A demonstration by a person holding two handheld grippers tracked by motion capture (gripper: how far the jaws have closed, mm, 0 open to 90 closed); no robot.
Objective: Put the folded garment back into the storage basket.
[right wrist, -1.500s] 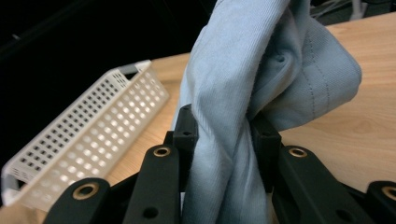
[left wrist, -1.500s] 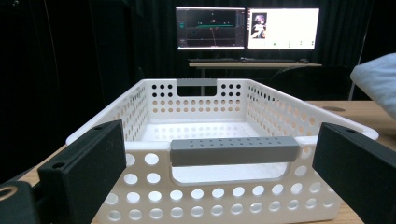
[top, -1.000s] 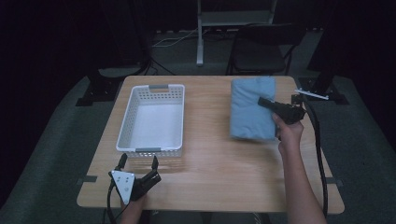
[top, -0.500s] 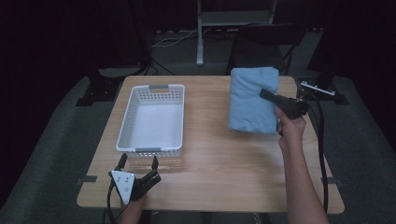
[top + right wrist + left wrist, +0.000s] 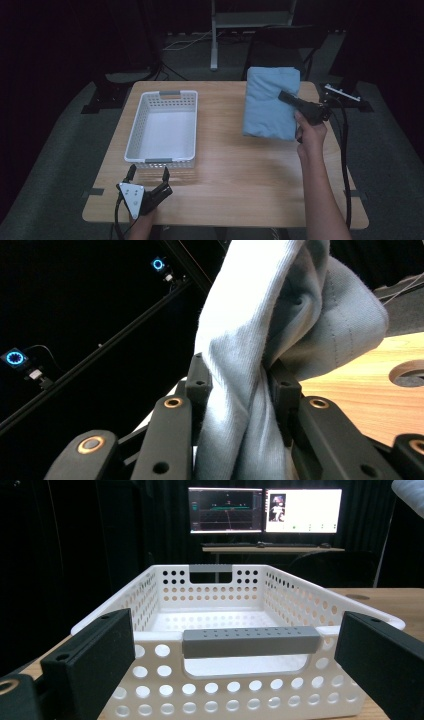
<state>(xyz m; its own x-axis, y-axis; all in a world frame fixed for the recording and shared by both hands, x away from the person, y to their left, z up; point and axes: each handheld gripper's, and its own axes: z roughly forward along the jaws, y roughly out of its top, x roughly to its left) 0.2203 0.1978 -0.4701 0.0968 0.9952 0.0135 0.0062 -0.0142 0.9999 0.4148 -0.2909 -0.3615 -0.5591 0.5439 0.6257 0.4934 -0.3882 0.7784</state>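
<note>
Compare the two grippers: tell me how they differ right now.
The right gripper is shut on the folded blue cloth; the left gripper stands open and holds nothing. The right gripper is raised at the table's far right, with the cloth lifted; the left sits low at the near edge, facing the white basket. Both have black jaws, and a hand holds each.

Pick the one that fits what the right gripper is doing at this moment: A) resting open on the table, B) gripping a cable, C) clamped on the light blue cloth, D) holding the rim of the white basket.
C: in the right gripper view the right gripper has its jaws pinched on a bunched fold of the light blue cloth, away from the white basket.
</note>
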